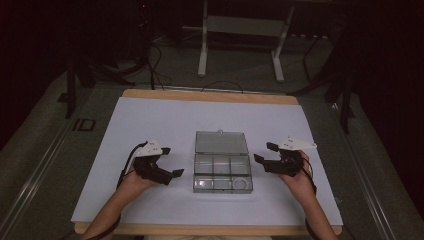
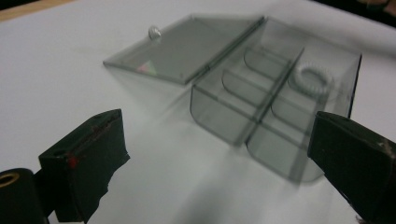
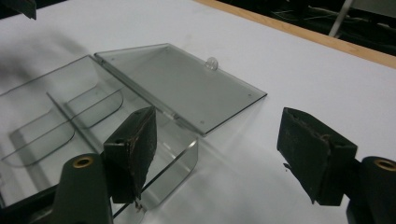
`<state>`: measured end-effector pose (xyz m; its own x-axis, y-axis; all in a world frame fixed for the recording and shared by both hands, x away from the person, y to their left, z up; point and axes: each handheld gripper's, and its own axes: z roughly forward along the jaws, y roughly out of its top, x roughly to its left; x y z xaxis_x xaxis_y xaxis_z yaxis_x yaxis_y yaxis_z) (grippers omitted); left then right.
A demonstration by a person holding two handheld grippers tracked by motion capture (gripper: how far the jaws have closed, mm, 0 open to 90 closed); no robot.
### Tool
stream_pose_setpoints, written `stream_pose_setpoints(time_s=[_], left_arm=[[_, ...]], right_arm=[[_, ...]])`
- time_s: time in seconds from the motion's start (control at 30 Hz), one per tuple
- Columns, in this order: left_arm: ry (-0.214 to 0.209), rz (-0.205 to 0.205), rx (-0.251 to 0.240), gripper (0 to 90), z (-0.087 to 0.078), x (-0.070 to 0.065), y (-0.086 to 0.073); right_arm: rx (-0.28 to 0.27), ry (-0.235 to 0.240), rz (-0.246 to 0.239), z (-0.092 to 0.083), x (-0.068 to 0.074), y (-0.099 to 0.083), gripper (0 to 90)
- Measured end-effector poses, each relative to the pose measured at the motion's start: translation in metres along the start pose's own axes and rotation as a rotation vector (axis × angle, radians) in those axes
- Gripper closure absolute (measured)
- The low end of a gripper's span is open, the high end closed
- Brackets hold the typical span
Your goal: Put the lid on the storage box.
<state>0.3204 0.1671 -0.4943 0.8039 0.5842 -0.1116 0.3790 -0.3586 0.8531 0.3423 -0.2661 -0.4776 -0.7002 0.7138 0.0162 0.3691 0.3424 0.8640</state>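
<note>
A clear plastic compartment box [image 1: 222, 172] sits mid-table with its lid [image 1: 221, 142] swung open and lying flat behind it. A white coiled ring [image 1: 242, 183] rests in the front right compartment. My left gripper [image 1: 171, 161] is open just left of the box, holding nothing. My right gripper [image 1: 266, 153] is open just right of it, also holding nothing. In the left gripper view the box [image 2: 261, 107], the lid [image 2: 182, 46] and the ring [image 2: 314, 80] lie ahead of my open left gripper [image 2: 219, 135]. In the right gripper view the left jaw overlaps the box [image 3: 93, 121] near its lid [image 3: 182, 84].
A white sheet [image 1: 150, 120] covers the wooden table, whose edge [image 1: 210, 95] shows at the back. A small clear knob [image 3: 211, 63] sticks up from the lid's rim. Metal stand legs [image 1: 202, 55] are on the floor beyond the table.
</note>
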Motion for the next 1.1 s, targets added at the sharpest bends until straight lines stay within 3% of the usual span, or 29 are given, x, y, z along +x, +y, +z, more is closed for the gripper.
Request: stream_pose_setpoints(time_s=[0.23,0.6,0.83,1.1], left_arm=[[-0.005,0.01,-0.035,5.2,0.01,0.003,0.019],[-0.004,0.002,-0.018,5.9,0.034,0.008,0.038],[0.01,-0.027,-0.001,6.1,0.051,0.016,0.046],[0.021,-0.119,0.019,7.8,0.071,0.031,0.057]], right_arm=[[-0.01,-0.008,0.002,0.006,-0.005,0.007,31.9],[-0.01,0.004,0.007,0.02,-0.008,0.016,33.4],[0.005,0.011,0.03,0.033,-0.011,0.02,34.6],[0.044,-0.012,0.08,0.05,-0.016,0.022,37.9]])
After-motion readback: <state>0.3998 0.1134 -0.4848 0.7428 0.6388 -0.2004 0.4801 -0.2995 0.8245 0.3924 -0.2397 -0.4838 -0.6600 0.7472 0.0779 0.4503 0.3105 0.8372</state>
